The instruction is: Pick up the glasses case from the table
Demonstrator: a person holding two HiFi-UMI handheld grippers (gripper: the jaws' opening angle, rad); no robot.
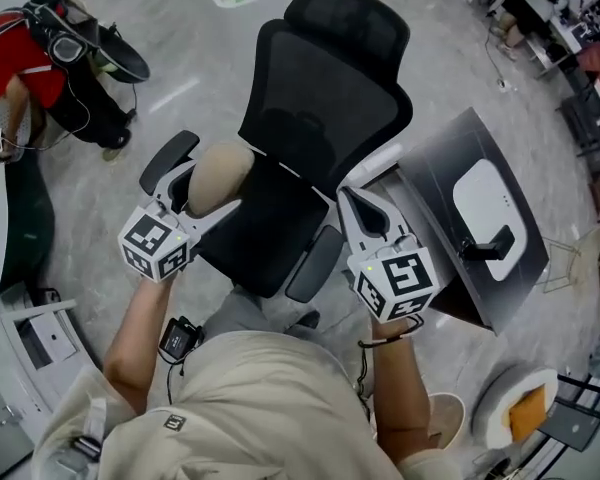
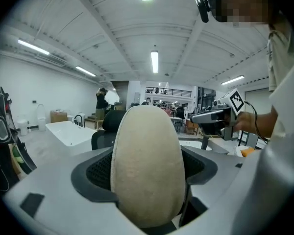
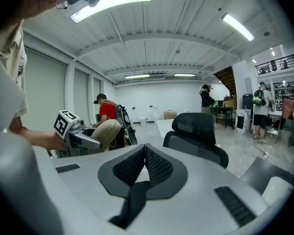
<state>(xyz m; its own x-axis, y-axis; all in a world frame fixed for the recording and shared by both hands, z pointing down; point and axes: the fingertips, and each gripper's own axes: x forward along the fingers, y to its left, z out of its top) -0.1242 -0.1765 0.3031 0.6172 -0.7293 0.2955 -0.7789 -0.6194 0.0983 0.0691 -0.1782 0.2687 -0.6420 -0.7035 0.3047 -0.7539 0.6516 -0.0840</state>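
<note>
Left gripper view shows me my left gripper (image 2: pixel 147 180) clamped on the beige glasses case (image 2: pixel 147 155), held in the air near a black office chair (image 1: pixel 320 118), well apart from the grey table (image 1: pixel 450 158). My right gripper (image 3: pixel 145 159) has its jaws pressed together with nothing between them.

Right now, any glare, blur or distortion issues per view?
Head view: evenly lit, sharp, mild wide-angle bend. Left gripper view: strong fisheye, dark corners, ceiling light blown out, glasses case close up and slightly soft. Right gripper view: same fisheye, light strip glaring.
</note>
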